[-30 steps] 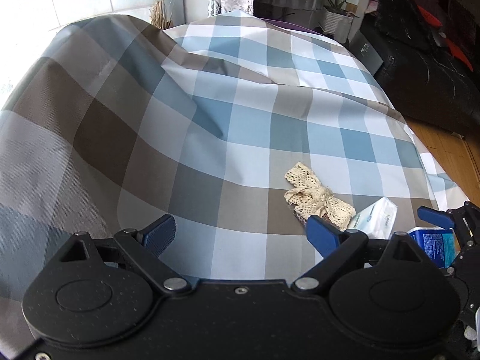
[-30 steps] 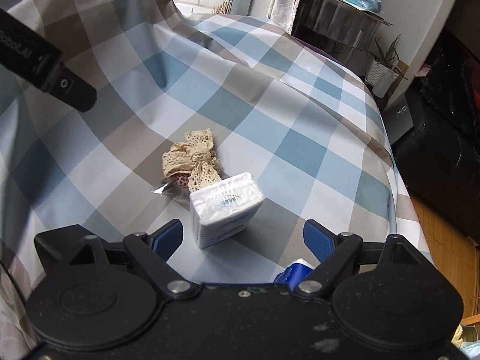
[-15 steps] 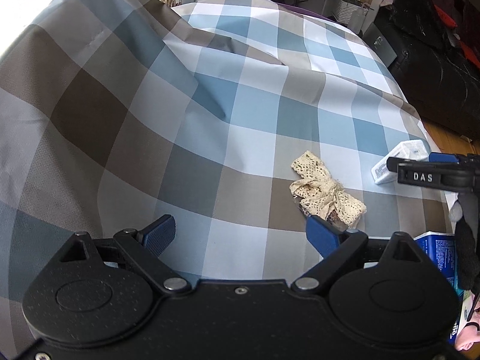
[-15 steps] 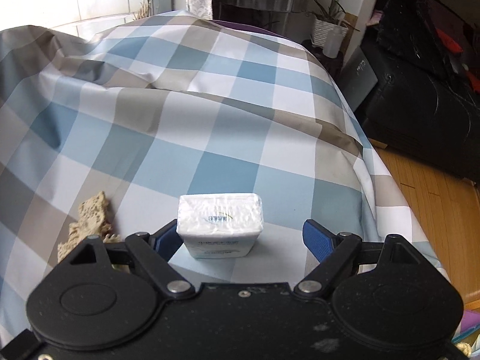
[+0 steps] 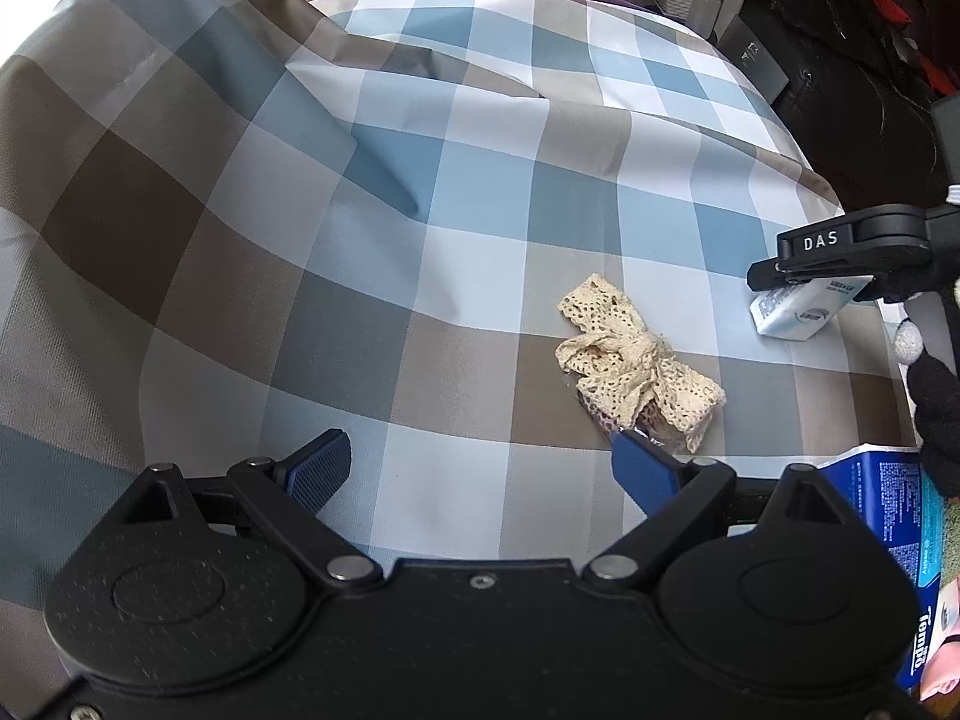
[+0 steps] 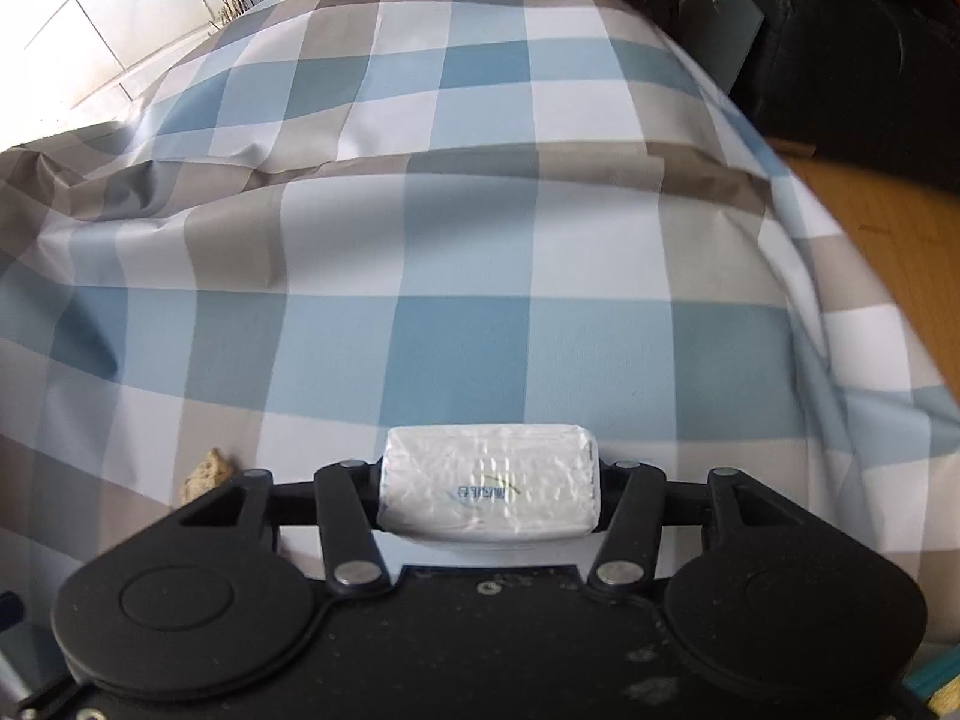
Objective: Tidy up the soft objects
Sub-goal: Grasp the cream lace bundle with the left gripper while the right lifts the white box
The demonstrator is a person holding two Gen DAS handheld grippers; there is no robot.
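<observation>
My right gripper (image 6: 489,495) is shut on a white tissue pack (image 6: 489,492), held just above the checked cloth; the pack also shows in the left wrist view (image 5: 798,312) under the right gripper's black arm (image 5: 840,249). A cream lace bow (image 5: 636,369) lies on the cloth (image 5: 420,210), just ahead of my left gripper's right fingertip (image 5: 636,471). A corner of the bow shows in the right wrist view (image 6: 207,471). My left gripper (image 5: 480,468) is open and empty, low over the cloth.
A blue tissue box (image 5: 900,540) sits at the cloth's right front edge. The cloth rises into a big fold at the left (image 5: 150,120). Dark furniture (image 5: 852,60) and a wooden floor (image 6: 888,228) lie beyond the right edge.
My right gripper has closed on the tissue pack and lifted it away from the lace bow, to the right. My left gripper has drifted slightly and stays open.
</observation>
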